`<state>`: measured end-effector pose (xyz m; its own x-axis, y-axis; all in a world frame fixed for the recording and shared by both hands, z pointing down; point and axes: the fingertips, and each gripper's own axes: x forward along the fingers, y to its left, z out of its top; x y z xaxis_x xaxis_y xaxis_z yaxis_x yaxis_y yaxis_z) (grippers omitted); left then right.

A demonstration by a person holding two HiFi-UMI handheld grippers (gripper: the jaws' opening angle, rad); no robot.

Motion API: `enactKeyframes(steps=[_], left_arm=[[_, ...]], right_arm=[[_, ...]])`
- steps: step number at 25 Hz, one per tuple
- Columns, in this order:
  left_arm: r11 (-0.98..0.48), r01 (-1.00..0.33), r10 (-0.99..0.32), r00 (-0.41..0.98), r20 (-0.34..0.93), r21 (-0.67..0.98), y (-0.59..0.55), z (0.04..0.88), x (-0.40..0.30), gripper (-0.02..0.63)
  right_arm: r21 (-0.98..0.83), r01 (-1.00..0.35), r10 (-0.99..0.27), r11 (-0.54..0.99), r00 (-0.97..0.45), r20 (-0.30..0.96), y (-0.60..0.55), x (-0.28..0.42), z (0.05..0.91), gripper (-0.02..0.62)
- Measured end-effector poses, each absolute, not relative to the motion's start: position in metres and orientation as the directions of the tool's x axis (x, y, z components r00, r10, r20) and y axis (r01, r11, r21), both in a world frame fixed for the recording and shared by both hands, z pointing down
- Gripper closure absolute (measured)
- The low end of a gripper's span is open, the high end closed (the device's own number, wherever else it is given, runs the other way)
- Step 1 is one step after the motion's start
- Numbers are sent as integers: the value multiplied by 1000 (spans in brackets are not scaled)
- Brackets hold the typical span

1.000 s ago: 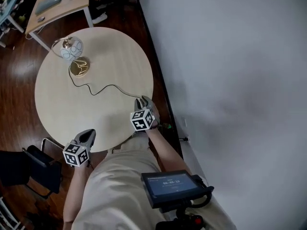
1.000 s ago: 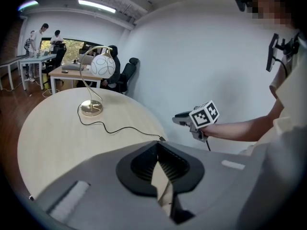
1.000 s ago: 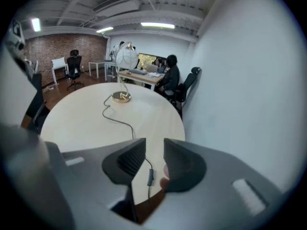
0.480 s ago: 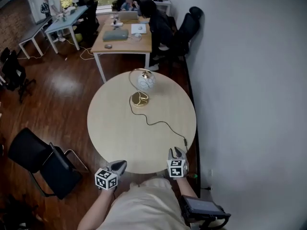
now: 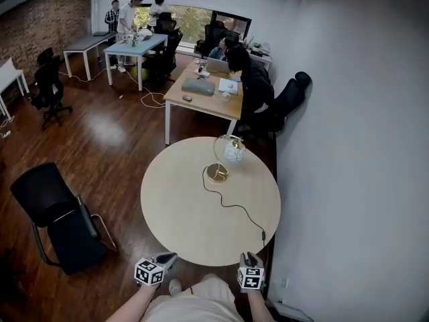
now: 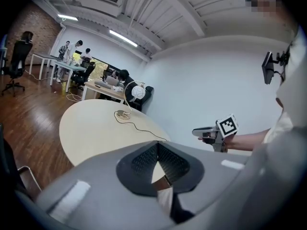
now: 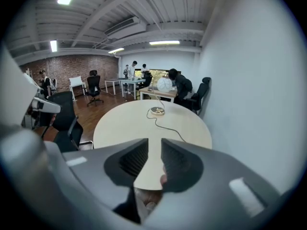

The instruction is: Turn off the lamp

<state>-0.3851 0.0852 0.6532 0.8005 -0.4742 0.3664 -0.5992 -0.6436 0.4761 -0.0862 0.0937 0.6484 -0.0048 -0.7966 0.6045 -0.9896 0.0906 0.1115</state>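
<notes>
**Round counter** [image 5: 175, 210]: pale wood top, standing on a dark wooden floor [image 5: 110, 136] just beside a white wall [image 5: 355, 153].

**Lamp** [image 5: 232, 153]: white globe shade on a curved gold stem with a round gold base. It stood upright on the far half of the counter, toward the wall side, and nothing touched it.

**Cord** [image 5: 236, 204]: thin and black. It ran in loose bends from the lamp's base across the counter to the near wall-side rim, where a small dark block [image 5: 263, 235] sat on it.

**Left gripper** [image 5: 167, 259]: held off the counter's near rim and clear of the top. The tips of its jaws were pressed together, with nothing gripped.

**Right gripper** [image 5: 250, 257]: held off the near rim on the wall side, near the cord's end but apart from it. Its jaws had been closing and stood a narrow gap apart, with nothing between them.

**Black chair** [image 5: 57, 213]: on the floor at the counter's open side, empty.

**Desk** [image 5: 201, 98]: rectangular, just beyond the counter's far rim. A seated person [image 5: 251, 86] in dark clothing was bent over it.
</notes>
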Motion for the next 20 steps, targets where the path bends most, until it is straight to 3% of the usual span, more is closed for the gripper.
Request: enactKeyframes(steps=[9, 14, 20], left_arm=[[-588, -656, -515, 755, 407, 474, 107, 657, -380, 601], [-612, -641, -482, 766, 425, 463, 129, 645, -337, 601], [-638, -616, -425, 782, 457, 461, 164, 646, -281, 601]], right_arm=[[43, -997, -812, 70, -32, 582, 123, -59, 648, 537], [50, -997, -804, 58, -17, 594, 160, -27, 649, 577], [13, -999, -793, 30, -16, 608, 209, 12, 663, 581]])
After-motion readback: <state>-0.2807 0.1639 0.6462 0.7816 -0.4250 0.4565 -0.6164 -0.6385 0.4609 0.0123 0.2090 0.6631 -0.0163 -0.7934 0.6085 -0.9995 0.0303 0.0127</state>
